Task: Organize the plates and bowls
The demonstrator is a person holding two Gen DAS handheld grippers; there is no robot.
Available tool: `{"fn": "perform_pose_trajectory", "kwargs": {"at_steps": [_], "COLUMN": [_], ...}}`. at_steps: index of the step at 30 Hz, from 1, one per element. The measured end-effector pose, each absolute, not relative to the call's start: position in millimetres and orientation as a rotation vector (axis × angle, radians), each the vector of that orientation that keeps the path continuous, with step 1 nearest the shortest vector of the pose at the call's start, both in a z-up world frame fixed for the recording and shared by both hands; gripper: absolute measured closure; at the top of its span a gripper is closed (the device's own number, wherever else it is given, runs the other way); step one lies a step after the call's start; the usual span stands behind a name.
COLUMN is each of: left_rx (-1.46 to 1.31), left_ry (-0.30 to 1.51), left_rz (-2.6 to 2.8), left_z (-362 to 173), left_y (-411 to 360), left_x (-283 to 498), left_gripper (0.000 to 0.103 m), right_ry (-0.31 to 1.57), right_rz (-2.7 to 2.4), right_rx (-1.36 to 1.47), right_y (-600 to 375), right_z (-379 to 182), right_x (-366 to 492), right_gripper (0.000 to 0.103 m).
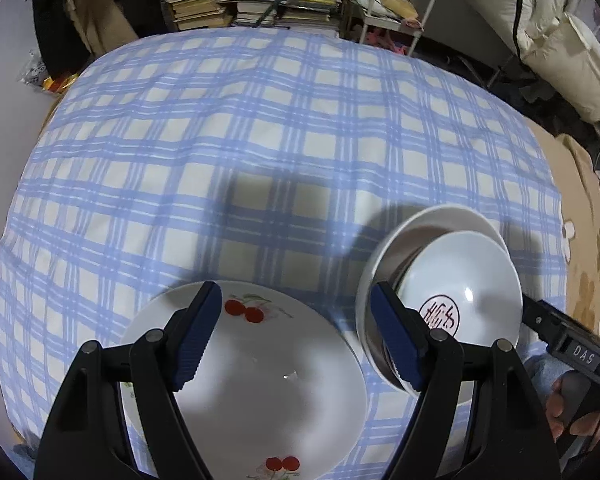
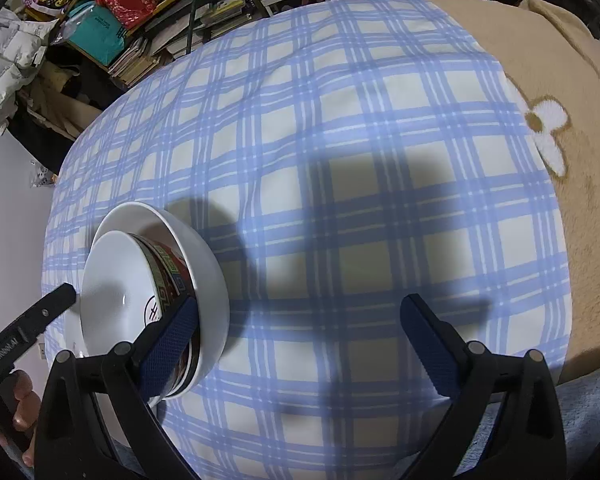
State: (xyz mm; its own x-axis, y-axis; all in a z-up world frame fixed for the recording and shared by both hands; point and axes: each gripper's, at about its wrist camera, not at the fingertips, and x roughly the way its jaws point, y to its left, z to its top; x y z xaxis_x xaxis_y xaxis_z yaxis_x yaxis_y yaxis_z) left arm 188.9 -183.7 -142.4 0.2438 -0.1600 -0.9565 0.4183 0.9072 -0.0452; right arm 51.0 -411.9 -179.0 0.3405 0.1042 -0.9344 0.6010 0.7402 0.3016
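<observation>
Our left gripper [image 1: 296, 332] hangs with its blue-padded fingers [image 1: 198, 336] spread wide apart, gripping nothing. Directly beneath it sits the cherry plate [image 1: 260, 392], a wide white plate with red cherries painted near its far and near rims, lying flat on the checked cloth [image 1: 260, 140]. We take this plate as our landmark.

Just to the right of the cherry plate, the stamped bowl [image 1: 460, 284], white inside with a red character seal at its bottom, is nested in the larger white bowl [image 1: 424, 224]. The pair looks tilted, their mouths turned toward the plate. Our left gripper's right-hand finger overlaps the white bowl's rim in this view; we cannot tell whether it touches.

Our right gripper [image 2: 300, 344] is likewise spread wide, its fingers [image 2: 432, 344] far apart. Its left finger lies against the patterned outer wall of the stamped bowl [image 2: 116, 280], in the gap between it and the white bowl [image 2: 204, 268]; nothing is pinched between the two fingers.

Beyond the cherry plate the checked cloth runs bare. To the right of the cloth lies a tan blanket [image 2: 560, 80] with white flowers. Past the cloth's far edge stand stacked books [image 1: 204, 4] and a white rack [image 1: 400, 0].
</observation>
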Motion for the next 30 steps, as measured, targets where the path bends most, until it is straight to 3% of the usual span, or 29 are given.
{"fn": "perform_pose_trajectory", "kwargs": {"at_steps": [12, 14, 16, 19, 22, 24, 28, 30], "left_rx": [0.248, 0.223, 0.173, 0.129, 0.169, 0.229, 0.249, 0.221], "left_ry": [1.271, 1.285, 1.313, 1.343, 1.349, 1.334, 1.316, 1.332], "left_rz": [-0.387, -0.394, -0.413, -0.439, -0.453, -0.446, -0.438, -0.443], "left_z": [-156.2, -157.2, -156.9, -156.6, -157.8, -161.6, -161.4, -163.4], "left_y": [-191.7, -192.6, -191.7, -194.8, -206.4, -216.8, -220.6, -217.6], "left_x": [190.7, 192.4, 194.5, 194.1, 191.7, 187.0, 183.7, 187.0], "left_gripper": [0.029, 0.036, 0.055, 0.074, 0.085, 0.091, 0.094, 0.094], "right_ry": [1.193, 1.179, 1.166, 1.152, 1.147, 1.155, 1.151, 1.153], "right_rz": [-0.363, -0.343, -0.310, -0.266, -0.219, -0.215, -0.199, -0.196], "right_rx": [0.664, 0.658, 0.673, 0.687, 0.678, 0.639, 0.625, 0.629], "right_y": [-409.3, -407.9, -407.1, -404.4, -397.0, -389.5, -383.7, -383.5], "right_z": [-176.1, -173.7, -172.7, -171.1, -168.3, -166.4, -164.6, -165.5], "right_x": [53.9, 55.1, 56.3, 57.8, 62.5, 67.1, 71.0, 71.6], "right_gripper": [0.000, 0.007, 0.020, 0.038, 0.061, 0.071, 0.084, 0.085]}}
